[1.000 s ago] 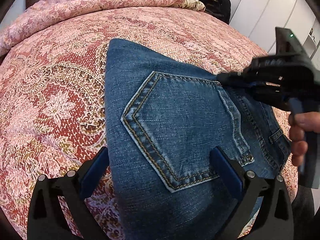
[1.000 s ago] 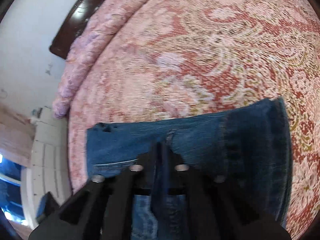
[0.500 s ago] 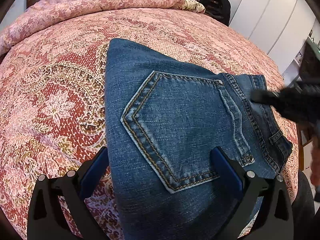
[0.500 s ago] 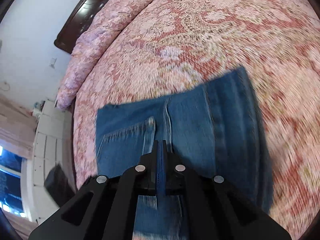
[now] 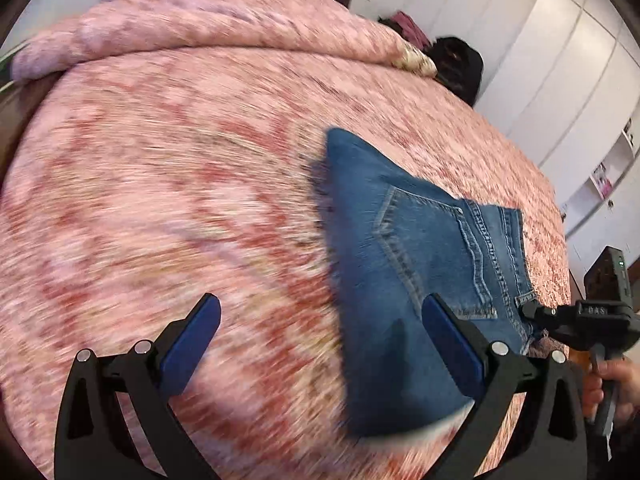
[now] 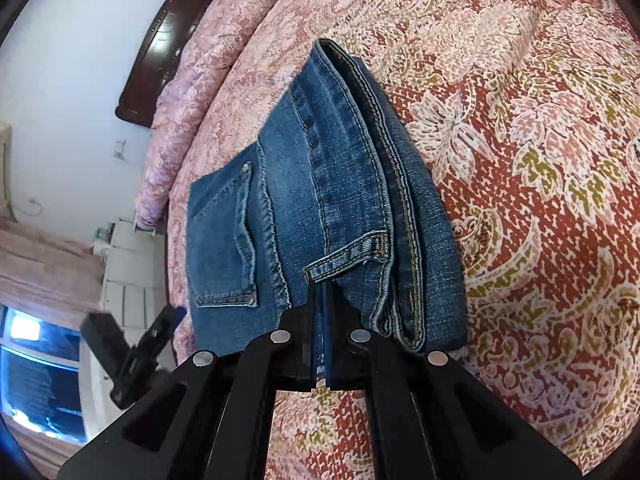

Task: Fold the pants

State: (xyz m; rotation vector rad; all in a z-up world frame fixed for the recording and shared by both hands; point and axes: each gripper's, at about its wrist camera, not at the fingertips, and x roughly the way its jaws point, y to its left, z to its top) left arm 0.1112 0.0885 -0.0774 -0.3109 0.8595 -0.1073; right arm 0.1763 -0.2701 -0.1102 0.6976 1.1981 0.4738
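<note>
While folded, jeans [image 6: 320, 208] touching right tongs [image 6: 322, 308].

Bed [image 6: 540, 160] in red-pink floral quilt, folded blue jeans [image 6: 320, 200] flat on it, rolled pink duvet [image 5: 200, 28] at headboard [image 6: 160, 40]

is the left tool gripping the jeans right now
No, the left tool is wide open above the bedspread, its blue pads apart and clamping none of the folded jeans.

Black gripper frames [image 5: 320, 344], blue pads [image 5: 192, 344], silver screws [image 6: 280, 336].
</note>
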